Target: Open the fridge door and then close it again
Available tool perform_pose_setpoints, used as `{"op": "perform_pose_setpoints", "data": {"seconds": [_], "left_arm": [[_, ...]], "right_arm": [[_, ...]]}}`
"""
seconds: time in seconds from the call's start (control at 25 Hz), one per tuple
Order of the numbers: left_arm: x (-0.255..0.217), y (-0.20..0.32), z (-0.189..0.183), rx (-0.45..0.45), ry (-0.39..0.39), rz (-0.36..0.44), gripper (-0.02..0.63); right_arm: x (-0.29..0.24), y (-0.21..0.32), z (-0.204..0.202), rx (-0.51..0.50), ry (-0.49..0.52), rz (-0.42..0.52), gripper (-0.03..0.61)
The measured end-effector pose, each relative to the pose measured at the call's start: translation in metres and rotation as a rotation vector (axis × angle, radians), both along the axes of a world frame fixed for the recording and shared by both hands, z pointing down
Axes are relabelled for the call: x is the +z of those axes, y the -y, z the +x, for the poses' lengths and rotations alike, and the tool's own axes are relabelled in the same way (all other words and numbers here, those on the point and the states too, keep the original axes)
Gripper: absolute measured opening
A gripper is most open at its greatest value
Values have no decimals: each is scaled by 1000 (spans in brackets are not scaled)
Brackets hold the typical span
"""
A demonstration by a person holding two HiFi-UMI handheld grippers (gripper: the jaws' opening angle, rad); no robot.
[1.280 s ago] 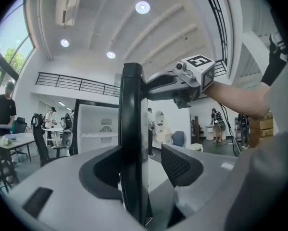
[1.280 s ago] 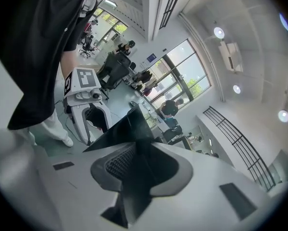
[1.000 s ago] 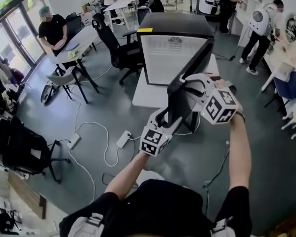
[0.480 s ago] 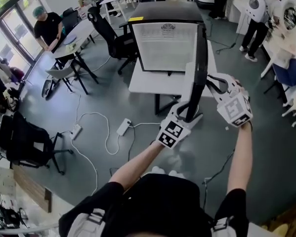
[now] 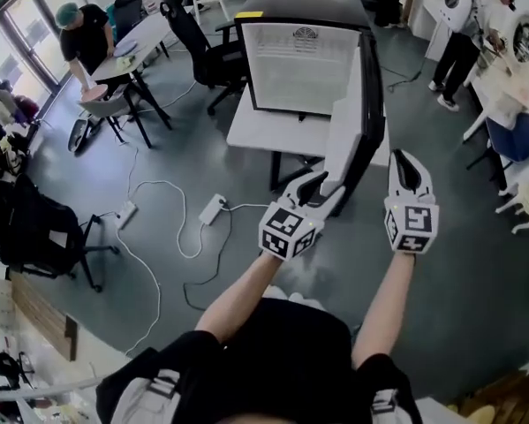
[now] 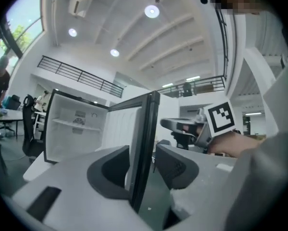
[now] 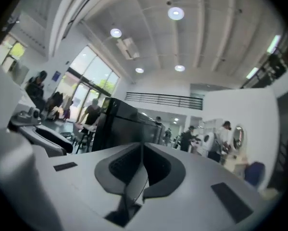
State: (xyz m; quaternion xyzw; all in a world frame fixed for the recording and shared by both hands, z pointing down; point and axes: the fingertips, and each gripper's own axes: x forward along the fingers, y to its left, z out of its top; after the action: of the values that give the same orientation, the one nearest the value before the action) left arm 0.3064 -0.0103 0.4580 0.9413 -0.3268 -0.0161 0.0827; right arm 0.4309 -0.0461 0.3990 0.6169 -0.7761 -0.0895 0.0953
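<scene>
Changed: the fridge door [image 5: 363, 122] has swung wider than a second ago, and the right gripper [image 5: 407, 159] has come off it and hangs just right of it.
Right gripper: jaws have just been closing and now meet on nothing.
Left gripper [image 5: 323, 188]: jaws apart, just been narrowing, astride the door's near edge. A gap shows, so no clamp.
Bearing: that upright edge stands dead ahead of the left gripper, the nearer one. Shutting it looks to mean swinging it left and far, toward the fridge [image 5: 301, 69].
Door: black outside, white ribbed lining, edge-on.

Open-plan office-lab: desks [image 5: 145, 49], swivel chairs [image 5: 192, 44], floor cables [image 5: 154, 200], people working [image 5: 80, 35], glazed wall [image 5: 21, 14].
</scene>
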Motion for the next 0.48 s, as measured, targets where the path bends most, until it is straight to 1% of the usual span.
{"op": "perform_pose_setpoints", "data": {"seconds": [0.04, 0.08, 0.16, 0.2, 0.24, 0.36, 0.48], "left_arm": [[3, 2, -10, -29, -16, -9, 140], [6, 4, -20, -58, -24, -14, 95], [12, 6, -35, -117, -27, -13, 34], [15, 6, -41, -145, -30, -10, 14], [17, 6, -45, -170, -38, -7, 0], [20, 1, -45, -213, -50, 2, 0], [24, -6, -43, -237, -44, 3, -2]], "right_arm": [[9, -6, 4, 43, 69, -8, 5], [22, -11, 6, 65, 135, -16, 4], [53, -20, 3, 76, 249, -44, -3], [70, -23, -1, 74, 280, -70, -6], [86, -27, -5, 72, 289, -100, -6], [110, -36, -22, 43, 253, -152, -6], [105, -43, -33, -7, 274, -134, -6]]}}
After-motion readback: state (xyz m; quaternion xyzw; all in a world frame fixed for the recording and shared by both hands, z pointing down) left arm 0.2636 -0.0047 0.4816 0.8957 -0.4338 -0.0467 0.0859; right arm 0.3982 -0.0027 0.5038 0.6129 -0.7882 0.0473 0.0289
